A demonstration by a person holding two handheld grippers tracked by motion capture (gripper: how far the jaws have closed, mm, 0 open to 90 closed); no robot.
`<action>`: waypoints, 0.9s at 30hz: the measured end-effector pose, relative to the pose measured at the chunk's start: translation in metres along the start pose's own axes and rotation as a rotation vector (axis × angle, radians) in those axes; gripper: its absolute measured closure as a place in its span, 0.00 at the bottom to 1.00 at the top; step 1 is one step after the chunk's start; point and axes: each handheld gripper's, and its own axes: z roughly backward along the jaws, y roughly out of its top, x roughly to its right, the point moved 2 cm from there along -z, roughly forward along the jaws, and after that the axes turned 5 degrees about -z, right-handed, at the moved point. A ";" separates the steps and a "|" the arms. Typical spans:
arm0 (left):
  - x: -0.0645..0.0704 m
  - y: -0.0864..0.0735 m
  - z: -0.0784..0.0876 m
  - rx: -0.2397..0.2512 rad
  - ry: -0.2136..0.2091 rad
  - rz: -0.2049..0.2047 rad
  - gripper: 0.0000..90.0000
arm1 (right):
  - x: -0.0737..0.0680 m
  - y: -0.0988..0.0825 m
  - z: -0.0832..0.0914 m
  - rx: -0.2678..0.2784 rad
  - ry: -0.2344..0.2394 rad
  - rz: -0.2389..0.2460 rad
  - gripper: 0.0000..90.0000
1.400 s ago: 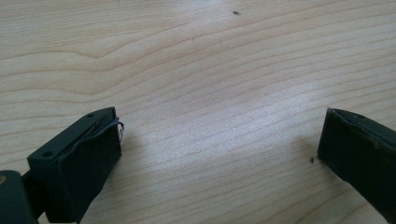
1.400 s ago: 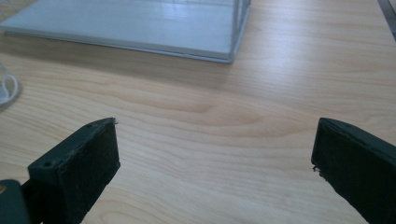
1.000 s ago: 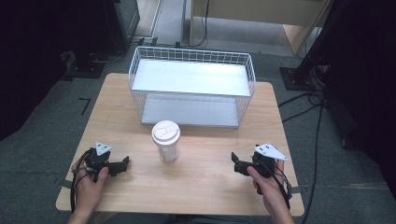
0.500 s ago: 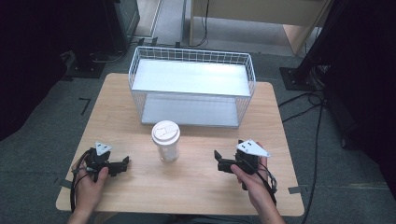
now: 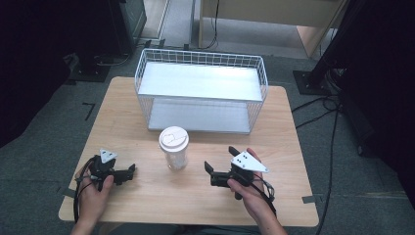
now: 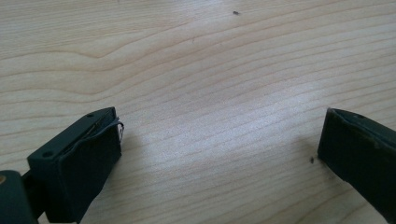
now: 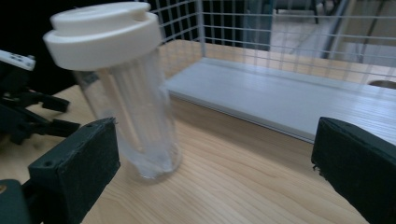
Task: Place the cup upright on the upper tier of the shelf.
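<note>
Your right tongs (image 5: 219, 168) are spread, near the lidded cup (image 5: 173, 147) but apart from it. Your left tongs (image 5: 128, 173) rest spread on the bench (image 5: 195, 205).

The right claw (image 5: 217, 166) has moved left across the surface (image 5: 195, 196), jaws spread, now near the cup (image 5: 173, 148).

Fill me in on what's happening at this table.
A person at a wooden table holds a gripper in each hand. The right gripper, jaws open, points at a clear cup with a white lid, close to it but not touching. The left gripper rests open on the tabletop. The cup stands upright in front of a white wire basket.
</note>
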 end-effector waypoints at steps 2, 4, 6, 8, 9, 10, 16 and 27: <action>0.000 0.000 0.000 -0.001 0.000 -0.002 0.00 | -0.006 -0.002 -0.004 0.019 0.026 0.012 0.01; 0.000 0.000 0.000 -0.001 0.000 -0.002 0.00 | -0.011 -0.005 -0.008 0.028 0.042 0.025 0.01; 0.000 0.000 0.000 -0.002 0.000 -0.002 0.00 | -0.021 -0.010 -0.018 0.043 0.059 0.044 0.01; 0.000 0.000 0.000 0.000 0.000 0.000 0.00 | -0.026 -0.013 -0.023 0.044 0.065 0.063 0.01; 0.000 0.000 0.000 0.000 0.000 0.000 0.00 | -0.029 -0.014 -0.026 0.042 0.071 0.059 0.01; 0.000 0.000 0.000 -0.001 0.000 -0.002 0.00 | -0.029 -0.014 -0.026 0.042 0.071 0.059 0.01; 0.000 0.000 0.000 0.000 0.000 0.000 0.00 | -0.042 -0.022 -0.042 0.057 0.096 0.062 0.01; 0.000 0.000 0.000 -0.001 0.000 -0.002 0.00 | -0.055 -0.030 -0.064 0.082 0.110 0.032 0.01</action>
